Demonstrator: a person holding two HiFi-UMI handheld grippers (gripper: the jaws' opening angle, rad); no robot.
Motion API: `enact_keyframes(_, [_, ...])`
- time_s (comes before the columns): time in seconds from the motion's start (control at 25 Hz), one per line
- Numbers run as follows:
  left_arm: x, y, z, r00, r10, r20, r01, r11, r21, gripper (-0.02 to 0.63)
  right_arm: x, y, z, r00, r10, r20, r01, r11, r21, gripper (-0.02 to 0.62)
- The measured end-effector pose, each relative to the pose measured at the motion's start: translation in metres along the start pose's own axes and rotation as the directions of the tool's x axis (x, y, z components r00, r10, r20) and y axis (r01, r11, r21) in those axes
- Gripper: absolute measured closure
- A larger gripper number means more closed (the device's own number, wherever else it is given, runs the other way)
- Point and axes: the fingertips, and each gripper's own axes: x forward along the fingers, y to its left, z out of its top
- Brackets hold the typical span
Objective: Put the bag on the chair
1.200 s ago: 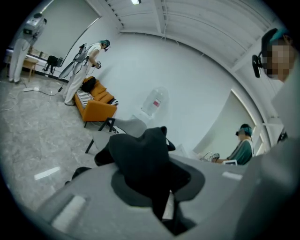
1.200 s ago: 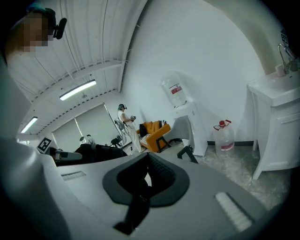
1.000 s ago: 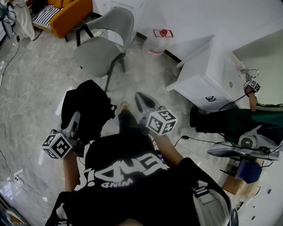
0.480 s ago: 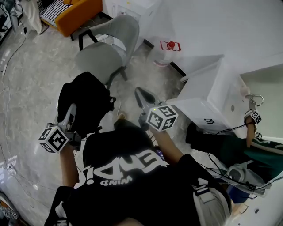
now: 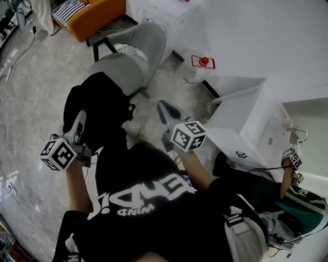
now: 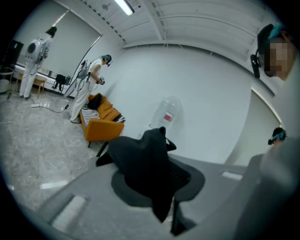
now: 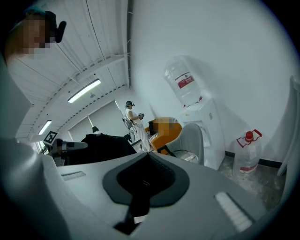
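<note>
Here, in the head view, a pale marbled floor (image 5: 31, 82) carries a white cabinet (image 5: 241, 110) at the right and an orange sofa (image 5: 100, 13) at the far left. A grey chair (image 5: 128, 59) stands between them, and the part of its seat that shows is bare. The black bag (image 5: 100, 107) hangs from the left gripper (image 5: 78, 123), just near and left of the chair. Its far edge overlaps the near rim of the seat in this view, and whether the two touch cannot be told. In the left gripper view the jaws stand narrow and are clamped on a fold of the bag (image 6: 140, 154), whose cloth bunches up beyond the pads. The right gripper (image 5: 164, 110) is held to the right of the bag and apart from it, pointing toward the far wall. In the right gripper view its jaws are pressed together with nothing between them. A clear water bottle (image 5: 200, 69) with a red cap stands on the floor by the far wall, between chair and cabinet
</note>
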Motion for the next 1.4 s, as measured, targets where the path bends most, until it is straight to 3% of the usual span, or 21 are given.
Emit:
enact_keyframes(0.28, [0.039, 0.022, 0.026, 1.0, -0.006, -0.018, 0.006, 1.0, 0.022, 0.548, 0.042, -0.01, 0.013, 1.0, -0.004, -0.006, 0.004, 1.0, -0.006, 0.594])
enact_keyframes(0.76, [0.141, 0.071, 0.088, 0.984, -0.125, -0.124, 0.13, 0.991, 0.029, 0.548, 0.148, -0.029, 0.067, 0.998, -0.066, 0.001, 0.066, 0.998, 0.005, 0.594])
enact_keyframes(1.0, [0.19, 0.091, 0.114, 0.956, -0.204, -0.21, 0.219, 0.974, 0.051, 0.548, 0.187, -0.034, 0.094, 0.988, -0.145, 0.055, 0.143, 0.989, 0.035, 0.594])
enact_keyframes(1.4, [0.266, 0.11, 0.129, 0.888, -0.313, -0.338, 0.346, 0.937, 0.043, 0.548, 0.216, -0.054, 0.114, 0.951, -0.289, 0.111, 0.279, 0.955, 0.099, 0.594])
